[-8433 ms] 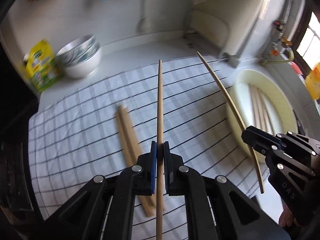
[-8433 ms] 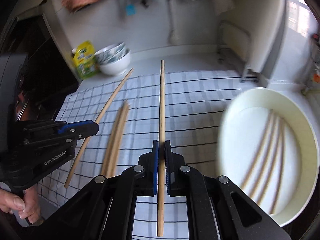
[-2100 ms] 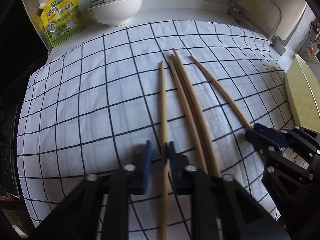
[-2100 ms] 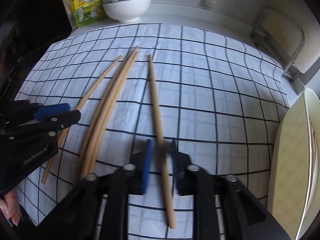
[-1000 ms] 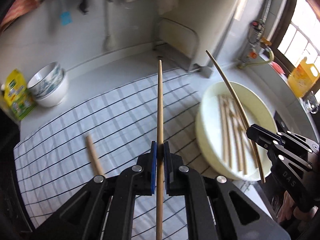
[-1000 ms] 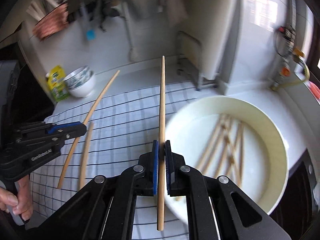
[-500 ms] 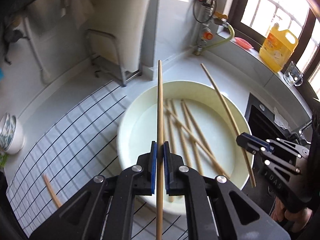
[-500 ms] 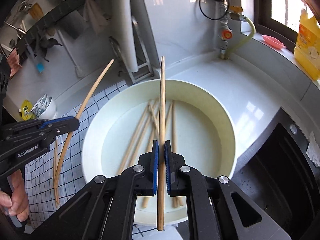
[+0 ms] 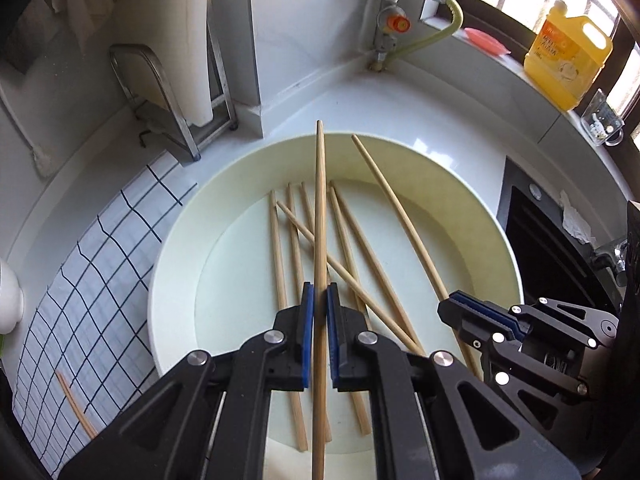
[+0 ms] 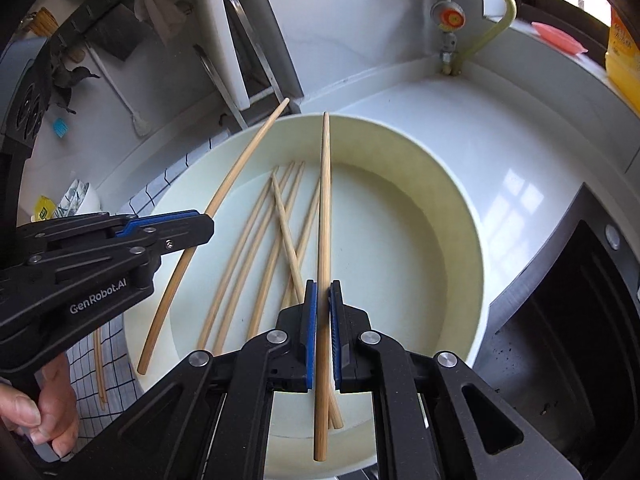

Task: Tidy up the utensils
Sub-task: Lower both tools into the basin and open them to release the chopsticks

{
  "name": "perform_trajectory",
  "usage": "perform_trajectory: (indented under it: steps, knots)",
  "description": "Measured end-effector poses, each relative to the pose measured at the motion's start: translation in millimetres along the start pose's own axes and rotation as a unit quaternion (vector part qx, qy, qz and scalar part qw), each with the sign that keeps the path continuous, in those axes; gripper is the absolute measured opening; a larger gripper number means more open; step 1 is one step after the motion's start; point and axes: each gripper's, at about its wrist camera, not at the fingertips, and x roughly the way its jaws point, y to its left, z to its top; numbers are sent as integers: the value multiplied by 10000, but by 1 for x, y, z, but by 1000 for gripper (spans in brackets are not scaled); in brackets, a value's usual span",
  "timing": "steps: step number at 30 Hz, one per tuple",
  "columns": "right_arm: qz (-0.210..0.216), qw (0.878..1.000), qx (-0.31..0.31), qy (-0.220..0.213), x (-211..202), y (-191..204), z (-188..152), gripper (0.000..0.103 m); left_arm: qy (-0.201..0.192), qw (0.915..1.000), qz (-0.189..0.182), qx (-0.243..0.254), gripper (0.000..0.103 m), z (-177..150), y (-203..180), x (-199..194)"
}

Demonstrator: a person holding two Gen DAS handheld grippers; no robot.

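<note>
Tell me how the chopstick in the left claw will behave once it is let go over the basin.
The chopstick looks thin, stiff and light, so it should drop flat. Landing across the crossed chopsticks in the basin, it may roll or bounce. The left claw pinches it near mid-length, so little tipping.
</note>
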Motion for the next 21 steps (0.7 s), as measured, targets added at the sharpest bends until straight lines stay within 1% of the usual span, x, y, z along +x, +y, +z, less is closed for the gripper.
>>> perform_trajectory:
  steps: [5, 11, 12, 13, 14, 15, 19, 21]
  knots:
    - [21, 9997, 0, 227, 15, -2, 0, 6, 177, 9998, 63, -74, 7, -4, 3, 14]
    - [21, 9996, -52, 290, 21, -3, 1, 6, 214, 9996, 149, -146, 9, -5, 6, 16]
    - [14, 9995, -65, 293, 21, -3, 1, 8, 210, 9995, 160, -163, 18, -5, 7, 15]
    - [-6, 9996, -74, 261, 19, -3, 1, 11, 196, 9995, 156, -196, 26, -5, 8, 13]
    - [-6, 9998, -85, 184, 16, -3, 1, 23, 133, 9995, 183, -239, 40, -5, 9, 9]
    - [-21, 9999, -93, 143, 13, -3, 1, 28, 64, 9993, 238, -267, 46, -5, 10, 5]
    - [-19, 9999, -92, -40, 0, -4, 3, 29, -73, 9988, 324, -370, 47, -6, 17, -11]
    - [-7, 9999, -79, -91, -6, -4, 4, 33, -144, 9984, 367, -395, 50, -8, 19, -19]
